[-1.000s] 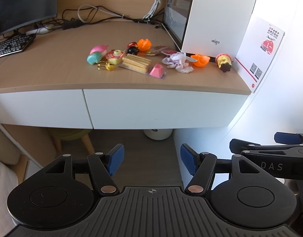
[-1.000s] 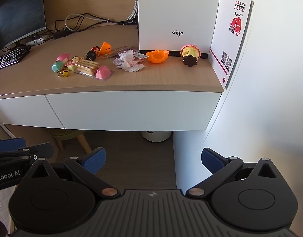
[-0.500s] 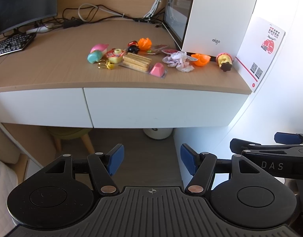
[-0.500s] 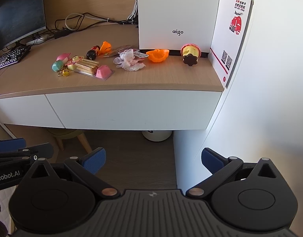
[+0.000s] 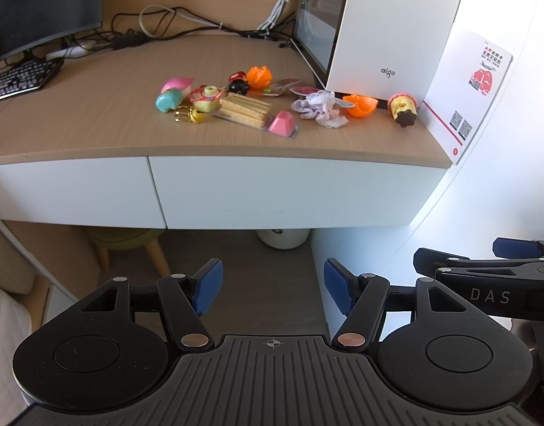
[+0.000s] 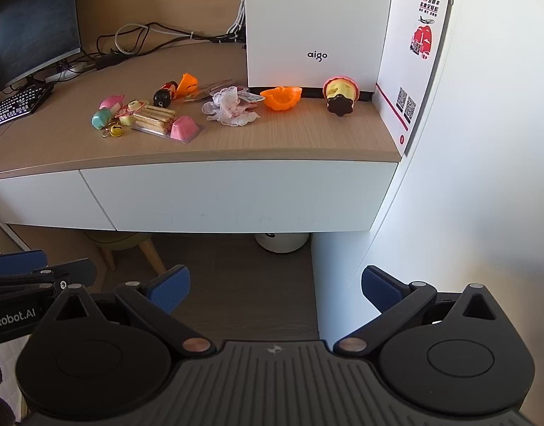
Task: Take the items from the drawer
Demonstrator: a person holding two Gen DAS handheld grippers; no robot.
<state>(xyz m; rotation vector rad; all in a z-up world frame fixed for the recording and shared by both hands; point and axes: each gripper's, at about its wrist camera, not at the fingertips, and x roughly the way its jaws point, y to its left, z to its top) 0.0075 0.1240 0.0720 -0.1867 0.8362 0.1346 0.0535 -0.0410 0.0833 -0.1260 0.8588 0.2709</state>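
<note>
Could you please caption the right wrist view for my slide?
Open right gripper faces a shut white drawer below a desk strewn with small toys.

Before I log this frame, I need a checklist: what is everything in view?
desk: 1, wood top, centre
drawers: 2, white, shut, under desk top
PC case: 1, white, desk back right
leaflet: 1, white and red, against right wall
monitor: 1, black, desk left
keyboard: 1, black, desk left
cables: several, black and white, desk back
toys and trinkets: about ten, mixed colours, desk middle
biscuits: 1 pack, tan, among toys
lace: 1, white, before case
stool: 1, green, under desk
bin: 1, white, under desk
left gripper: open, empty, below desk
right gripper: open, empty, below desk
</note>
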